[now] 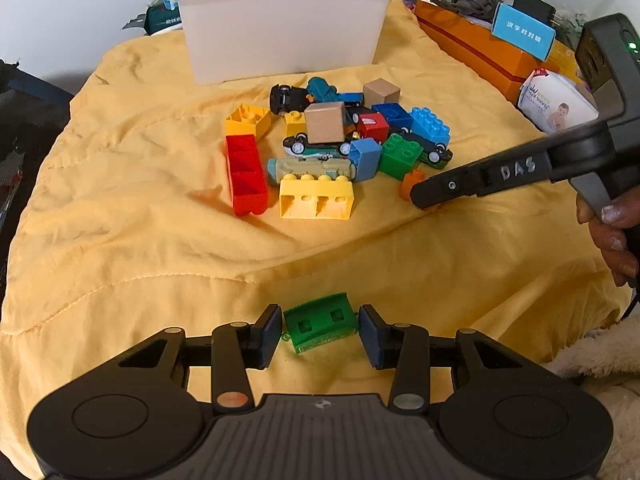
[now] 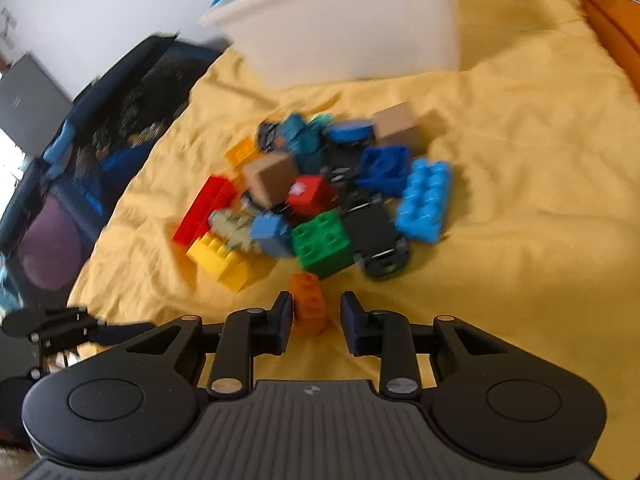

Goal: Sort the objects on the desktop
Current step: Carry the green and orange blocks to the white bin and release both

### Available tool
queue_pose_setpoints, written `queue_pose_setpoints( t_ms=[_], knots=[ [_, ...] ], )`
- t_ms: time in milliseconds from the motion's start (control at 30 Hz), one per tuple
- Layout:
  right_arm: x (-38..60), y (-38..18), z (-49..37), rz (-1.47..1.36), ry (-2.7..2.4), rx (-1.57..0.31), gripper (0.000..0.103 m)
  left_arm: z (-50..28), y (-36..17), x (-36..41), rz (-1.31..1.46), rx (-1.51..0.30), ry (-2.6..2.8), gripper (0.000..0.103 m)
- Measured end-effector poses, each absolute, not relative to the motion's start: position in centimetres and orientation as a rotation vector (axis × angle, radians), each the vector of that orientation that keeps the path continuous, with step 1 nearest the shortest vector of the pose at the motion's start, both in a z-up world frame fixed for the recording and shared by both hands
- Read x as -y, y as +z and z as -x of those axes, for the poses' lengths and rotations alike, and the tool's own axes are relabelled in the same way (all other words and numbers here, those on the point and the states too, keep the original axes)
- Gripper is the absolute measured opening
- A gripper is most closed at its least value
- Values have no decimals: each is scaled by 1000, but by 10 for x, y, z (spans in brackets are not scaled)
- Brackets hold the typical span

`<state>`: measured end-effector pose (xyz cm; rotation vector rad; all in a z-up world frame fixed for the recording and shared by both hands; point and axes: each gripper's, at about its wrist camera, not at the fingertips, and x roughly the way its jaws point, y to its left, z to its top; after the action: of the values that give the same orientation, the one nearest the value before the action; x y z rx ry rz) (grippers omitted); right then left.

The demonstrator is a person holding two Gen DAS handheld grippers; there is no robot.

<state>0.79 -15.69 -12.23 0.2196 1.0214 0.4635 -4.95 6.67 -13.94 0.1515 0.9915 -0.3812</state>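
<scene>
Left claw (image 1: 320,330) pinches a green brick (image 1: 320,322) low over the yellow cloth (image 1: 120,240). Right claw (image 2: 316,320) stands spread around an orange brick (image 2: 308,304); the left pad touches it, the right pad stands clear. Remaining bricks and toy cars lie heaped before the white bin (image 1: 280,28).

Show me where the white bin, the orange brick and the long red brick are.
white bin (image 1: 280,36), left wrist view, on its front wall.
orange brick (image 2: 307,303), right wrist view, on its upper face.
long red brick (image 1: 245,174), left wrist view, on its open hollow side.
</scene>
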Motion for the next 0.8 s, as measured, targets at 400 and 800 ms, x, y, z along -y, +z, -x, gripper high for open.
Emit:
queue_pose_setpoints(
  t_ms=[400, 800],
  knots=[
    [122, -115, 18, 199, 506, -925, 17, 50, -143, -66, -150, -969, -394, 45],
    [136, -84, 20, 155, 479, -844, 17, 24, -76, -67, -132, -769, -394, 45]
  ],
)
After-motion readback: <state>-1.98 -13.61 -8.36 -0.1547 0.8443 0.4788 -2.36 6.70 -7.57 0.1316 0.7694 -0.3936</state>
